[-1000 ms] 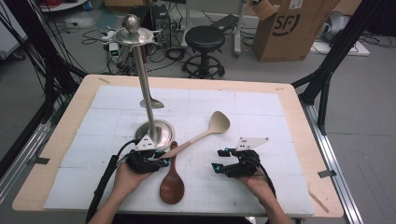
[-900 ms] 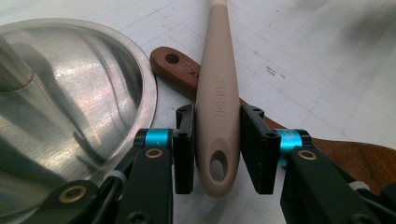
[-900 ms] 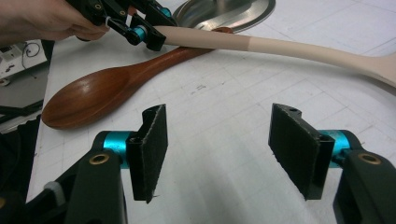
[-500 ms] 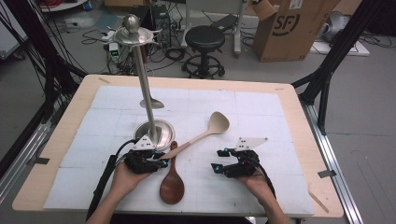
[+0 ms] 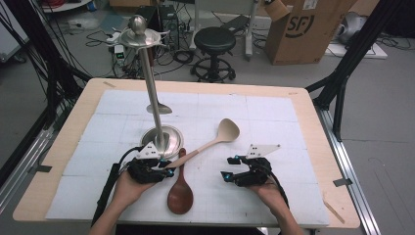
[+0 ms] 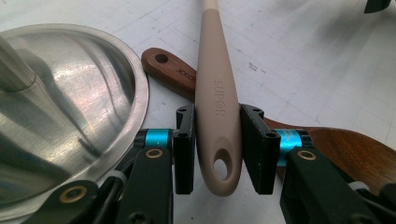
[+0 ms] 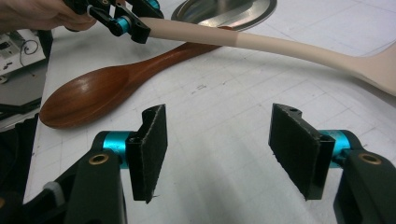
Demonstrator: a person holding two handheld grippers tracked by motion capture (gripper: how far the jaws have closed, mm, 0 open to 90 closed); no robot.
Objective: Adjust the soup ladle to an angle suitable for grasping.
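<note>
Beige spoon crossed over a dark wooden spoon on the counter.

We see the pale beige spoon lying at a slant, its bowl pointing up and to the right, its hole-pierced handle end clamped between the pads of our left tongs. Its handle passes over the brown wooden spoon's handle, which also ends in a small hole. The glossy wooden spoon lies with its bowl nearest us, hollow side up.
</note>
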